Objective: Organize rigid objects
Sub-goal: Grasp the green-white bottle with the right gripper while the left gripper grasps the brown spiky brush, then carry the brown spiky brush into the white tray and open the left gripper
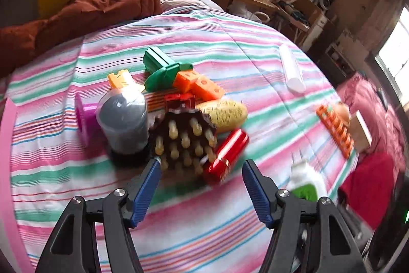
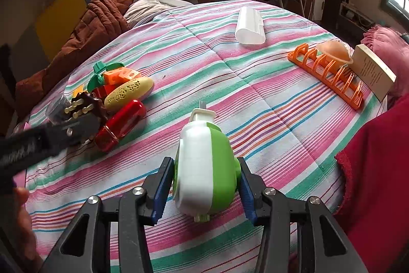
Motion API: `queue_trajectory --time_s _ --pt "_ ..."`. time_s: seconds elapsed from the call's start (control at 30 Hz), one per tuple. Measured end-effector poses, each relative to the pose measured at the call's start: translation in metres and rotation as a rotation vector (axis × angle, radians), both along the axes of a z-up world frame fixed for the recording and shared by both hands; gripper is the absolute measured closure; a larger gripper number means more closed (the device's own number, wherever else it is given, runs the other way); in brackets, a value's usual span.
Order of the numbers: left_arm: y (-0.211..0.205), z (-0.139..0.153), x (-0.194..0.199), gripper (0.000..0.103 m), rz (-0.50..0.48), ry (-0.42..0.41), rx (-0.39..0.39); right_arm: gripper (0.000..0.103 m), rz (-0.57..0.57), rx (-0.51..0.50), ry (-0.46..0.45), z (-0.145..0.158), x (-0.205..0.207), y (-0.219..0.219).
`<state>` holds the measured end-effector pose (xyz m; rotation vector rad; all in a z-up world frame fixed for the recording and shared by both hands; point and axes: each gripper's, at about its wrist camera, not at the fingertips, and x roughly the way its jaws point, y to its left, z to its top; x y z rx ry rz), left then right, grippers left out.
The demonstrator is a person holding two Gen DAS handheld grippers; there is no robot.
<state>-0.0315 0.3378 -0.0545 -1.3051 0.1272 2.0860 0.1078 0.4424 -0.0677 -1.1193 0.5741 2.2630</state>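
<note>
A pile of plastic items lies on the striped bedspread (image 1: 204,42): a brown brush (image 1: 184,140) with cream bristles, a red cylinder case (image 1: 227,152), a yellow oval brush (image 1: 225,114), orange blocks (image 1: 202,83), a green piece (image 1: 158,68) and a grey lidded jar (image 1: 122,124). My left gripper (image 1: 202,164) stands open just short of the brown brush and red case, pads apart from both. My right gripper (image 2: 204,163) is shut on a white-and-green plastic container (image 2: 204,165), which rests low over the bedspread (image 2: 255,99). The same container (image 1: 306,183) shows at the right in the left wrist view.
A white tube case (image 2: 250,26) lies far back on the bed. An orange rack (image 2: 327,76) with a peach bowl (image 2: 332,50) and a tan book (image 2: 373,71) sits at the right edge. A rust blanket (image 2: 84,32) is bunched at the left, red fabric (image 2: 378,170) at the right.
</note>
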Motion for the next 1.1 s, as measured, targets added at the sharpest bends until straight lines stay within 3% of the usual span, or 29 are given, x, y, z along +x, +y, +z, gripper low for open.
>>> queue_trajectory --time_s 0.2,0.4,0.6,0.83,1.1 --pt "0.015 -0.014 -0.032 0.037 0.082 -0.014 -0.067 0.054 0.0 -0.01 0.011 -0.002 0.0 0.003" --pt "0.004 -0.017 -0.032 0.04 0.039 0.002 -0.049 0.06 0.016 0.005 -0.002 -0.004 -0.001 0.001" --pt "-0.034 -0.014 -0.012 0.04 0.003 0.043 -0.031 0.06 0.017 0.021 0.001 -0.004 -0.001 0.0" --pt "-0.091 -0.011 0.0 0.04 0.054 0.012 0.035 0.06 0.049 0.008 0.021 -0.003 -0.005 -0.009" --pt "-0.134 -0.003 0.013 0.04 0.078 0.031 0.063 0.06 0.139 0.011 0.039 -0.001 -0.013 -0.042"
